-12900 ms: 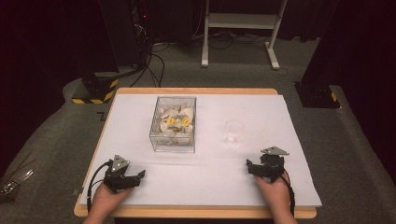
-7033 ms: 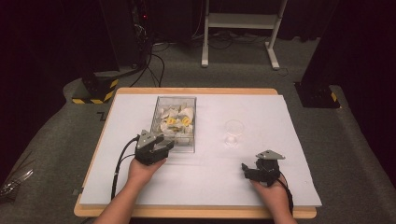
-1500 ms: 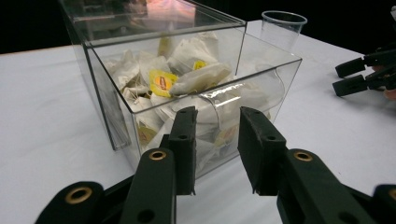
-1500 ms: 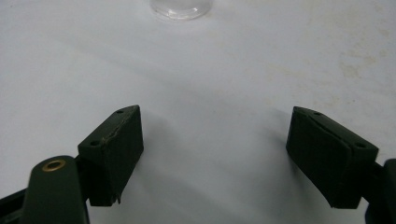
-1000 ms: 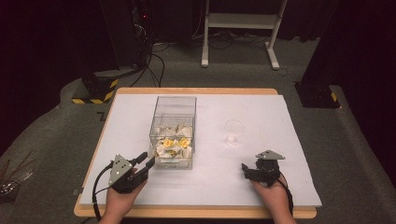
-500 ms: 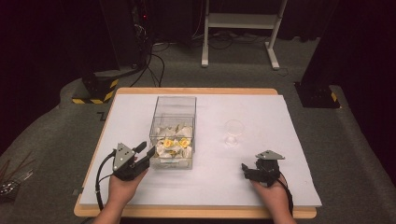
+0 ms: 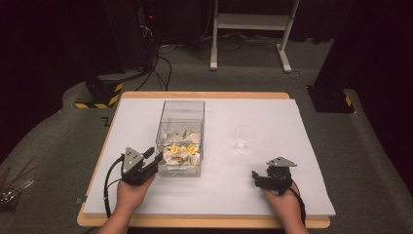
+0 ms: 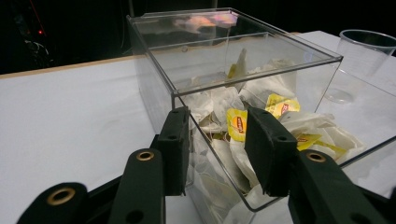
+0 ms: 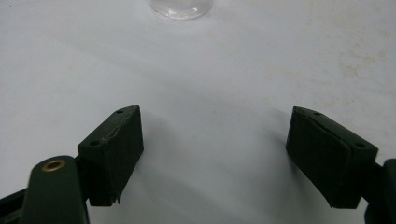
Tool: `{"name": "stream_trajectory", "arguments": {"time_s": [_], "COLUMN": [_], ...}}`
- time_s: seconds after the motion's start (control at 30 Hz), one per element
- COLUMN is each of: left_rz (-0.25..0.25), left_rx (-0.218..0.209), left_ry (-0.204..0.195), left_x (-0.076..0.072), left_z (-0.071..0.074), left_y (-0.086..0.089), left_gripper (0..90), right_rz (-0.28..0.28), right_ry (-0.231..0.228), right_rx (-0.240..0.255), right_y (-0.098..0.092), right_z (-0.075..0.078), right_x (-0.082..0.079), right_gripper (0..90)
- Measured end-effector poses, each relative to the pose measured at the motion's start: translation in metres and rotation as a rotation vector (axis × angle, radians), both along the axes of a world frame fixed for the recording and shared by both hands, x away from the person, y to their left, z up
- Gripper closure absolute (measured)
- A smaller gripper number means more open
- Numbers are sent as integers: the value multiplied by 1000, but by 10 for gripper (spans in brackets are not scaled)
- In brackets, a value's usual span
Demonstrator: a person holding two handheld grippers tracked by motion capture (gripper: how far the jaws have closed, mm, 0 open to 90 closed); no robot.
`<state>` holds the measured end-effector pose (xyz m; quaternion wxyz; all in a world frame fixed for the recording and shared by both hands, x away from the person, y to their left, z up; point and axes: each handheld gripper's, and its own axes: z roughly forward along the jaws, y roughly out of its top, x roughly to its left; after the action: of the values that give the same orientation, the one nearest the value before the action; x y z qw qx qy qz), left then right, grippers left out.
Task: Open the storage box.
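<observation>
The clear plastic box (image 7: 179, 141) of tea bags (image 8: 261, 126) stands on the white bench (image 7: 272, 190), left of centre, with an empty clear cup (image 7: 243, 138) well apart to its right. The left hand-held gripper (image 7: 155, 158) is at the box's near left corner. In the left gripper view its two black jaws straddle that corner, one outside the side wall and one over the front wall, set only partly apart. The jaws have just been closing a little, but I cannot tell whether the pads truly press the plastic.

The step in hand looks like taking hold of the box wall to move or steady it. To do it well, the gripper should settle squarely on one flat wall rather than the corner edge, where the pads could skid off. Close gently: thin clear plastic flexes and may crack. Keep the pull low and level so the box slides without tipping its contents.

The right hand-held gripper (image 7: 256, 177) rests on the bench near the front edge, jaws wide apart and empty.
</observation>
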<state>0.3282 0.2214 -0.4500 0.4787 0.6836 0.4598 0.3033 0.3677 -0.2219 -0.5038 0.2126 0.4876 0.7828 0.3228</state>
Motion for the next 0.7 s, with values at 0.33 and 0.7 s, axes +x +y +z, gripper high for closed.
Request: {"name": "stream_trajectory", "arguments": {"time_s": [0.33, 0.7], "left_rz": [14, 17], "left_rx": [-13, -32], "left_ry": [25, 37], "left_x": [4, 6], "left_z": [-8, -10], "left_y": [-3, -2], "left_gripper": [638, 667], "right_rz": [0, 0], "right_ry": [-1, -1], "right_rx": [0, -1], "right_y": [0, 0], "right_z": [0, 0], "right_x": [0, 0], "right_gripper": [189, 189]}}
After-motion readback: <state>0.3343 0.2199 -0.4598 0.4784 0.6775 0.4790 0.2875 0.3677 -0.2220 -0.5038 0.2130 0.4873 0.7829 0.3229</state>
